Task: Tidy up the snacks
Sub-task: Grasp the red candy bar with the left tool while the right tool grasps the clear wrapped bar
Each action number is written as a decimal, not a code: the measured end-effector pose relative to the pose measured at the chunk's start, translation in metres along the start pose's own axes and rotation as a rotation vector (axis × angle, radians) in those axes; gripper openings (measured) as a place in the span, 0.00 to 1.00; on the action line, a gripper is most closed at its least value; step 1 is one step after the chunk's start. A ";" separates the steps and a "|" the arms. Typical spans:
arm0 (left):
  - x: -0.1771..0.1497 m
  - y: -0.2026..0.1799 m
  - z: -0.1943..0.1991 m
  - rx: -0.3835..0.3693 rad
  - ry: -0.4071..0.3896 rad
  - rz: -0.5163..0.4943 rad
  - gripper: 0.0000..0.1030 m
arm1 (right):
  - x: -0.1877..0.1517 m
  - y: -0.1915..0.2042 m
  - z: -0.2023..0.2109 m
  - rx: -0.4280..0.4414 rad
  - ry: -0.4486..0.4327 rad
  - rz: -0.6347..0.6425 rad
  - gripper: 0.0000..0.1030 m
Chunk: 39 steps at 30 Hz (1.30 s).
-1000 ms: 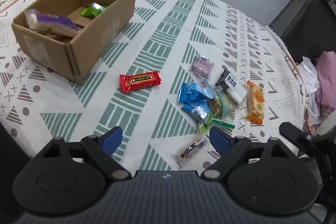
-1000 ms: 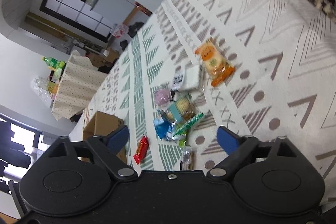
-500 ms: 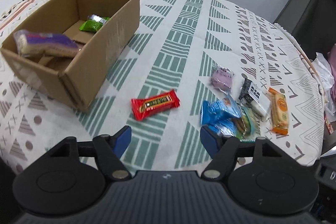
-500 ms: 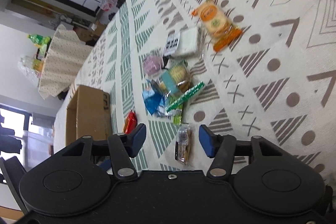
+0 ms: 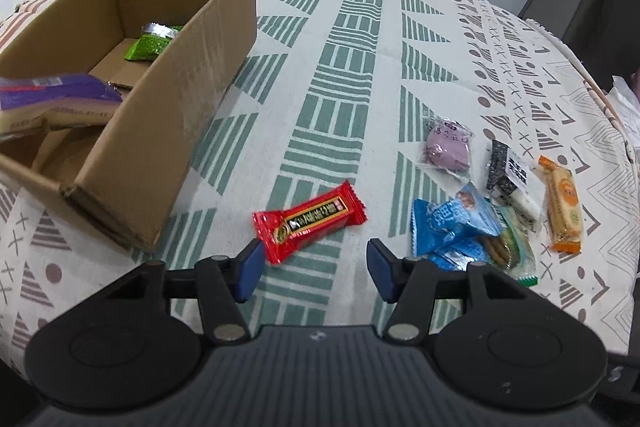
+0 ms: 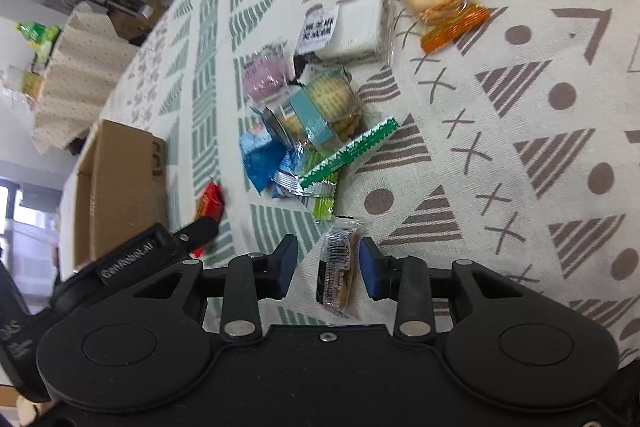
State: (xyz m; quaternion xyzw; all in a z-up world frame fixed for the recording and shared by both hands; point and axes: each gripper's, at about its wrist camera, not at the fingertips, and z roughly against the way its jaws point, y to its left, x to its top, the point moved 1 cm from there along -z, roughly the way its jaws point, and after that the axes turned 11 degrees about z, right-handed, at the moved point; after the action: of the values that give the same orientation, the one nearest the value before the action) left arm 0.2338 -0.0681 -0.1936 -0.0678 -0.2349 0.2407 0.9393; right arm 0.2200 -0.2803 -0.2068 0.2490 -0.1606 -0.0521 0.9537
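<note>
Two packets lie in the brown cardboard box [image 5: 168, 99]; eight wait outside (both fingers pairs closing, neither gripping): left gripper [image 5: 316, 269] around the red wrapped bar [image 5: 308, 223], right gripper [image 6: 326, 265] around the clear-wrapped biscuit stick [image 6: 338, 267].

Red bar [image 5: 309, 223], green-and-grey patterned cloth [image 5: 352, 75]

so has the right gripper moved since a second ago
Yes: the right gripper has come down toward the clear-wrapped snack bar, jaws closing around it, not yet gripping.

"GenRobot.AI" on left hand-held gripper [image 6: 208, 227]
</note>
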 end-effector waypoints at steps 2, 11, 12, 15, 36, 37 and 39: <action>0.004 0.001 -0.002 0.000 -0.004 -0.004 0.54 | 0.000 0.004 -0.007 -0.015 0.019 0.022 0.16; 0.016 0.002 -0.020 0.015 -0.006 -0.031 0.54 | 0.011 -0.004 0.004 -0.098 -0.080 0.008 0.15; 0.017 0.001 -0.023 0.021 -0.004 -0.042 0.54 | 0.011 -0.006 0.006 -0.105 -0.090 0.005 0.15; 0.019 -0.002 -0.029 0.022 -0.007 -0.069 0.54 | 0.012 -0.007 0.007 -0.124 -0.106 0.010 0.15; 0.006 -0.011 -0.015 -0.064 -0.001 -0.090 0.42 | 0.012 -0.006 0.009 -0.119 -0.099 0.010 0.19; 0.007 -0.011 -0.015 -0.064 0.004 -0.082 0.45 | 0.012 -0.006 0.010 -0.123 -0.101 0.010 0.19; 0.011 -0.010 -0.015 -0.071 0.005 -0.073 0.54 | 0.012 -0.005 0.010 -0.134 -0.097 0.023 0.20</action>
State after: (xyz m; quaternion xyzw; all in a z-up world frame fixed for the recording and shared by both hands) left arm 0.2541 -0.0720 -0.2001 -0.0931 -0.2435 0.1975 0.9450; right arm 0.2275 -0.2916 -0.1974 0.1798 -0.2057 -0.0639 0.9598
